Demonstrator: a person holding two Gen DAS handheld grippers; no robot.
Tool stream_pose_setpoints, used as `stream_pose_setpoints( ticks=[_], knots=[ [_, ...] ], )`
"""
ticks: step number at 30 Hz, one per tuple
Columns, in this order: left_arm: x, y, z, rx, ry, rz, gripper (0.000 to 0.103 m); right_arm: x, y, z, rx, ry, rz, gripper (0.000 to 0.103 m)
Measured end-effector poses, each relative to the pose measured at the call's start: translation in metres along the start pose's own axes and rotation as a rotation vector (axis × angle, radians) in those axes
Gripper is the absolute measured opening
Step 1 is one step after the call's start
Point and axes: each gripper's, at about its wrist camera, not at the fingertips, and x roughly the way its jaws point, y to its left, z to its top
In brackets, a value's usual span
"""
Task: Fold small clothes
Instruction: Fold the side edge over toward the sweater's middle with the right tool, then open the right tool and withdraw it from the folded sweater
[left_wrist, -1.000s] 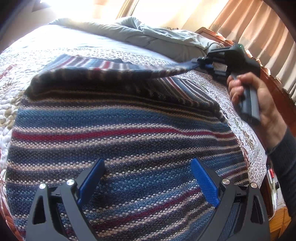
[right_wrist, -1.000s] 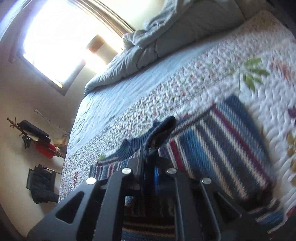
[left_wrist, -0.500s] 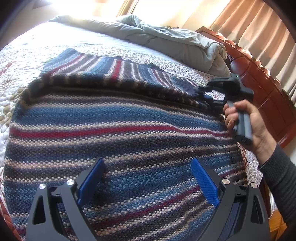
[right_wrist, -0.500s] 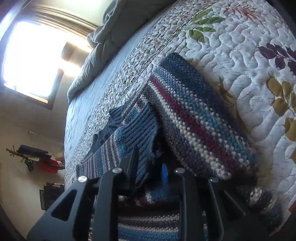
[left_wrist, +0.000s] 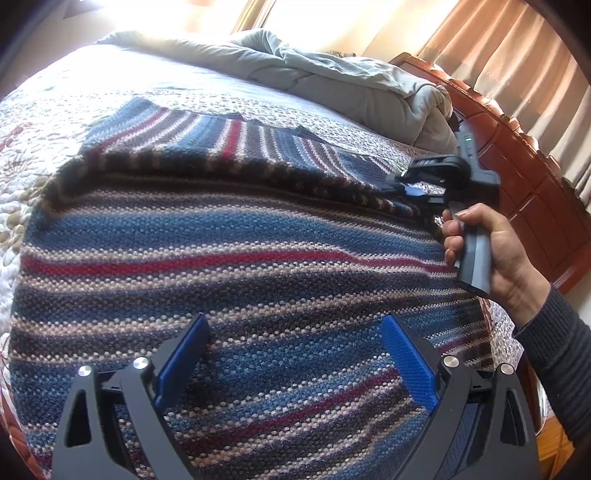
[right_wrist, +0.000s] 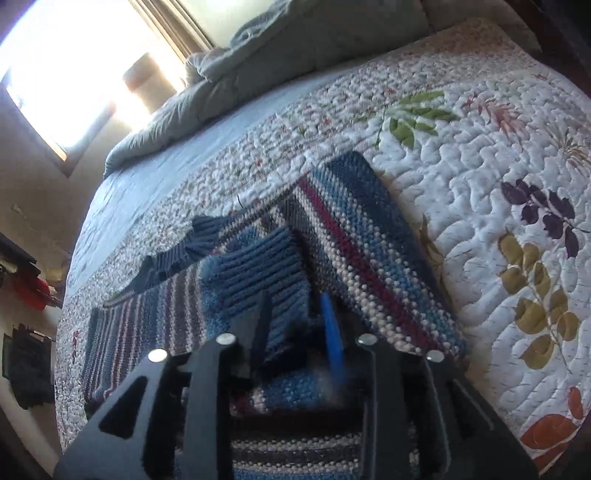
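Striped sweater spread flat on quilted bed, sleeve folded across body so width narrows; right hand-held gripper low at cuff, jaws just been opening, ribbed cuff between them, pads apparently clear, likely letting sleeve settle; left hand-held gripper spread wide, empty, just above lower body, ready to steady fabric.

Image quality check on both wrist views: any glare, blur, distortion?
Left wrist: window light blown out at top, fisheye bends the bed; striped sweater sharp. Right wrist: window overexposed, slight motion blur on the blue ribbed edge, dark vignette in the corners.
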Motion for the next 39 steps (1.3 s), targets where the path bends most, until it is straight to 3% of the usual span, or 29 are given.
stream_pose_setpoints(
  ticks=[4,10,12,16,19,24,27,30,35,39],
  knots=[
    [-0.002,-0.003,0.000,0.012,-0.003,0.007,0.095,-0.020,0.008,0.004,-0.045,-0.084,-0.014,0.041],
    [-0.004,-0.012,-0.004,0.046,-0.012,0.030,0.095,0.022,0.003,-0.008,-0.080,0.060,-0.063,0.039],
    [-0.003,-0.016,-0.004,0.064,-0.015,0.042,0.095,0.014,0.002,-0.013,-0.087,0.039,-0.056,0.037],
    [-0.004,-0.018,-0.004,0.076,-0.004,0.061,0.095,-0.038,0.008,-0.019,-0.118,-0.029,-0.001,0.051],
    [-0.016,-0.014,0.000,0.057,0.003,0.063,0.095,-0.087,0.006,-0.039,-0.143,-0.026,0.068,0.066],
    [-0.063,0.012,-0.001,-0.091,0.010,0.065,0.095,-0.155,-0.018,-0.099,-0.186,0.054,0.134,0.080],
    [-0.100,0.029,-0.024,-0.169,0.018,0.057,0.095,-0.191,-0.043,-0.143,-0.169,0.094,0.163,0.088],
    [-0.132,0.047,-0.051,-0.240,0.032,0.037,0.096,-0.216,-0.071,-0.183,-0.105,0.135,0.188,0.088],
    [-0.175,0.083,-0.094,-0.461,0.012,-0.094,0.096,-0.245,-0.107,-0.234,0.029,0.158,0.239,0.088],
    [-0.182,0.097,-0.120,-0.582,0.055,-0.218,0.097,-0.255,-0.129,-0.266,0.162,0.208,0.317,0.088]
  ],
)
